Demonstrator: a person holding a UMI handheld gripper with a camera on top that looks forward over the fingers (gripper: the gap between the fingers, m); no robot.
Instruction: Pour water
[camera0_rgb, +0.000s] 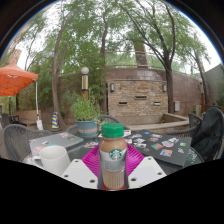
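the gripper (113, 168) is clamped on an upright, capped bottle (113, 157) above the patio table's (150, 150) near edge. a white cup (52, 159) waits nearby; pouring seems not yet begun.

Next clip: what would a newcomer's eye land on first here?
First, the Starbucks bottle with its brown cap, upright between the tongs, whose pink pads flank it. Whether both press on it cannot be told. Just left of it sits a white mug on the patio table, with a potted plant beyond and an orange umbrella at the far left.
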